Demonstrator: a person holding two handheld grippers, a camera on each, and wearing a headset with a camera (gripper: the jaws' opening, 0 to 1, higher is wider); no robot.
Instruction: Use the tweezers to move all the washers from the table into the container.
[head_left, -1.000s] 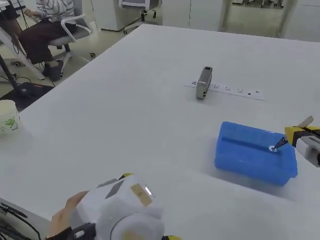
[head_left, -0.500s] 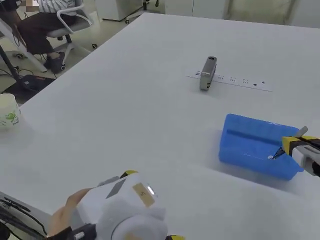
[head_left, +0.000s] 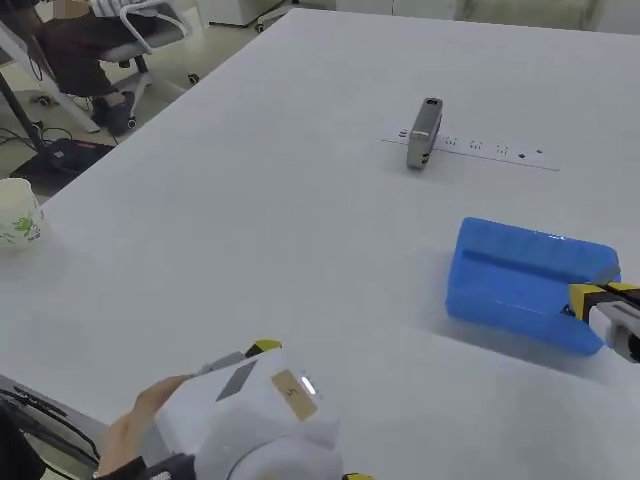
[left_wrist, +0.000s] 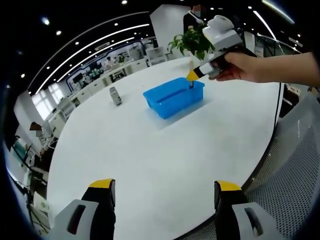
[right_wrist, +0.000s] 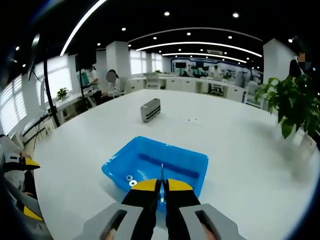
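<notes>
My right gripper (right_wrist: 161, 184) is shut on thin metal tweezers (right_wrist: 161, 172), whose tip points down inside the blue container (right_wrist: 175, 162). Two small washers (right_wrist: 131, 180) lie on the container's floor at its near left. I cannot tell whether the tip holds a washer. In the head view the right gripper (head_left: 590, 296) sits at the right end of the container (head_left: 520, 275). My left gripper (left_wrist: 162, 192) is open, holds nothing and hovers over bare table well short of the container (left_wrist: 172, 95). In that view a hand holds the right gripper (left_wrist: 200, 71) over it.
A grey device (head_left: 425, 132) lies on a white power strip (head_left: 490, 152) beyond the container. A paper cup (head_left: 15, 220) stands at the table's left edge. A person sits on an office chair (head_left: 150, 25) at the far left. A potted plant (right_wrist: 292, 107) stands to the right.
The right gripper has lowered the tweezers, with a washer at their tip, from above the container's rim down into the container. The head camera has shifted. The left gripper stays put.
</notes>
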